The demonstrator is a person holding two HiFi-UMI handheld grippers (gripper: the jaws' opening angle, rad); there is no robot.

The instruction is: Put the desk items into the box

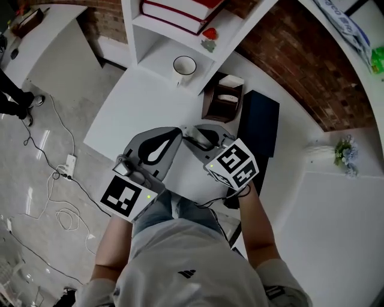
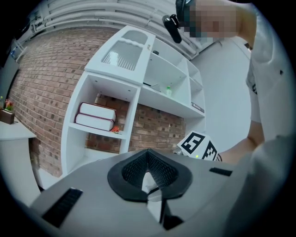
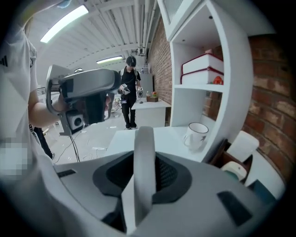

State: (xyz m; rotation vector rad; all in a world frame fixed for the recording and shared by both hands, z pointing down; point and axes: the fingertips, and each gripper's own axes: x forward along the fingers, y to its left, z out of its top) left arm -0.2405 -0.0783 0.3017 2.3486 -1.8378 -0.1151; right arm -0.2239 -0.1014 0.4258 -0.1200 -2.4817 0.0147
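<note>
Rt gripper [image 1: 195, 135] is pictured clenched on a pale flat strip [image 3: 143, 171], which is held upright above the white desk [image 1: 138, 114], just short of the brown box [image 1: 222, 103]. Lt gripper [image 1: 175, 133] is held alongside, jaws closed, nothing gripped. The box, w/ pale items inside, is hemmed in by a white mug [image 1: 184, 67] to its left in the head view, a dark blue pad [image 1: 259, 123] to its right & a shelf upright [image 1: 225, 45] behind.

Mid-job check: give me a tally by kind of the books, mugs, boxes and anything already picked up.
books: 2
mug: 1
brown box: 1
pale strip, picked up: 1
Total: 5
</note>
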